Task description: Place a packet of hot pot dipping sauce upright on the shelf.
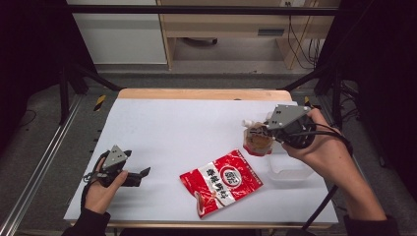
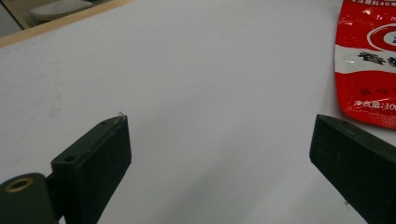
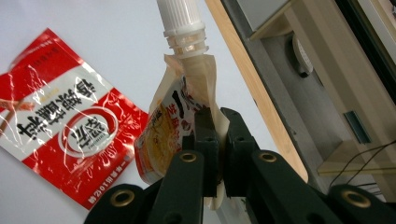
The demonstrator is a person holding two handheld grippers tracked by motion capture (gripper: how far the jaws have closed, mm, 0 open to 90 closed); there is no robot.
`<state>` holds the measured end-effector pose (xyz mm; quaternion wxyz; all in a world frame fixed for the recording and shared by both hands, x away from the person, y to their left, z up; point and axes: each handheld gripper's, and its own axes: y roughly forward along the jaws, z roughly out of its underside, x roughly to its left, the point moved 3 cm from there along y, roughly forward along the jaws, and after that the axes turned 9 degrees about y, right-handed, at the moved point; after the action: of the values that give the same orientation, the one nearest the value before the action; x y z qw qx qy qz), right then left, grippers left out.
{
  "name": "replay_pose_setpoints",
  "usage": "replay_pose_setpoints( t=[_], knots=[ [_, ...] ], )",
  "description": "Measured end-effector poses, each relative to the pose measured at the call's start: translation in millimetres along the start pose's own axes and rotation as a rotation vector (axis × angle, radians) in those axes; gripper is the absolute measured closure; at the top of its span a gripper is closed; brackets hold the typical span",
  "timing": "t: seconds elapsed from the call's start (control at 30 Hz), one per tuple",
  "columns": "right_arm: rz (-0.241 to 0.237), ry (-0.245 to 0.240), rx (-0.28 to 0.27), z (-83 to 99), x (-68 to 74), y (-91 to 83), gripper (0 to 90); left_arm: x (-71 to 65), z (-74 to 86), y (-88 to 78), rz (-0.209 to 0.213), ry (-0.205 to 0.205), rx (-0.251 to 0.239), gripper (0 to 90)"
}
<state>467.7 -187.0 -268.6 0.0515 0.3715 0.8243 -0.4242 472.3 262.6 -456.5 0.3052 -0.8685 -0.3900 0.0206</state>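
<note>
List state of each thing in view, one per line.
Spouted pouch: capped, lifted off the table, clamped.
Right hand-held gripper: shut on the spouted pouch.
Left hand-held gripper: open, nothing between its jaws.
Red packet: lying flat on the table, untouched.
Clear container: resting on the table.

left gripper (image 1: pixel 142 173) at 8 o'clock, right gripper (image 1: pixel 259 130) at 3 o'clock: black jaws w/ brass screw rings, grey 3-corner plates on top, black cables. dark sleeves at 6 o'clock.
</note>
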Motion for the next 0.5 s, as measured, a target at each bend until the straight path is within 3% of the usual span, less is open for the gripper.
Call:
replay_pose_setpoints(
  t=[0.5],
  knots=[
    [0.013,0.075,0.043,31.2,-30.5,4.3,86.7,-0.4,1.2,0.7,0.004,-0.003,0.007,5.6]
  ],
)
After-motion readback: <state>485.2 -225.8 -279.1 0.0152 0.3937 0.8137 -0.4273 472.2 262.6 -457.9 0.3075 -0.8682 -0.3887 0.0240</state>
